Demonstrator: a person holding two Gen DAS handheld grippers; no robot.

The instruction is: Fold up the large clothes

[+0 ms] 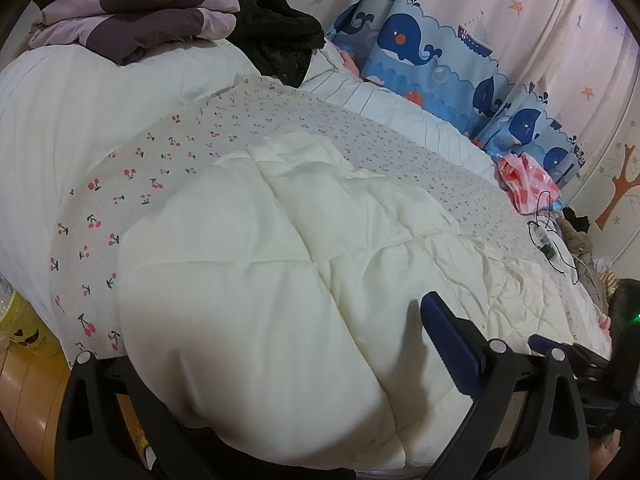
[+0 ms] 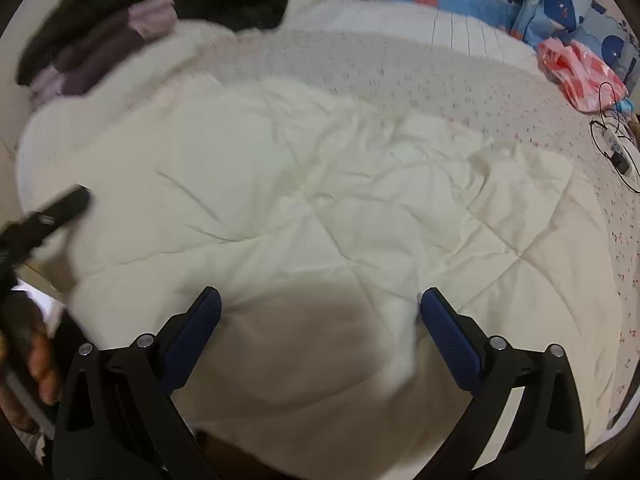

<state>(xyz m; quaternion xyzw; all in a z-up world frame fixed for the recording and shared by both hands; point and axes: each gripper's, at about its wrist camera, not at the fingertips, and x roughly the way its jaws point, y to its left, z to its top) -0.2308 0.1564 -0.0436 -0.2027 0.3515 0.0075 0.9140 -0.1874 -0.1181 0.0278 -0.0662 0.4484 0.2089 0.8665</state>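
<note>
A cream quilted comforter [image 1: 280, 264] lay bunched on the cherry-print sheet [image 1: 132, 184] of the bed, its puffy near edge swelling right up against the cameras. In the right wrist view it spread wider, with one flat corner reaching toward the sheet's far right side [image 2: 532, 168].

The left gripper [image 1: 280, 360] stood at the comforter's near edge; its right blue pad [image 1: 452, 340] pressed into the fabric, while the other pad was hidden behind the bulge, so I could not tell whether it gripped the cloth. The right gripper [image 2: 320, 320] hovered over the comforter with its jaws spread wide, nothing between them.

Beyond the comforter, a folded purple and lilac garment [image 1: 136, 20] sat on a white duvet [image 1: 80, 112], with a black garment [image 1: 280, 36] beside it. To the comforter's right lay a pink plastic bag [image 1: 524, 184] and a black cable [image 1: 548, 240]. A whale-print curtain [image 1: 420, 44] hung behind the bed.
</note>
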